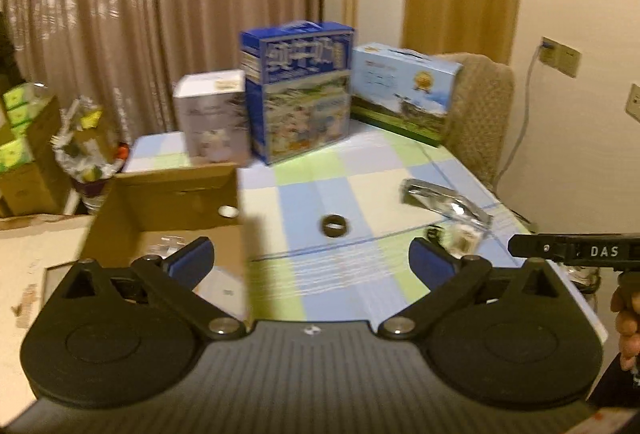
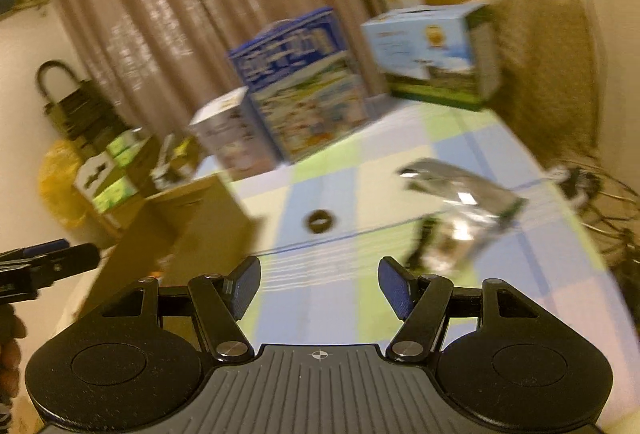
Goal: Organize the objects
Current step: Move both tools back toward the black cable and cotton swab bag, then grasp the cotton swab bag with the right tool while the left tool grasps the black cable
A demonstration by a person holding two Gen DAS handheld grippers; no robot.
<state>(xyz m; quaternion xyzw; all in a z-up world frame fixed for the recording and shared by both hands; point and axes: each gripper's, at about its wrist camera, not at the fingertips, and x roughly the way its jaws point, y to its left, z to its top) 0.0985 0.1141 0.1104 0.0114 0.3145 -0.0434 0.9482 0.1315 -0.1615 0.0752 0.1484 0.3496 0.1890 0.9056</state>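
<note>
Ring (image 1: 335, 226) sits on the table (image 1: 360, 298) straight ahead of the left gripper (image 1: 311, 264). Open cardboard box (image 1: 168, 210) is off to its left, plastic packets (image 1: 448, 200) to its right, and three cartons (image 1: 298, 90) stand lined up further back.

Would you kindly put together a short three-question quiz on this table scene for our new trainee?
1. True or false: the left claw is shut on the dark ring.
2. Which stands between the white carton and the light blue carton?
A. a glass jar
B. the dark blue carton
C. a lamp
3. Fill in: the open cardboard box sits at the ____ side of the checked tablecloth in the left wrist view.

Key:
1. False: both claws, the right claw too, are open and hold nothing.
2. B
3. left
</note>
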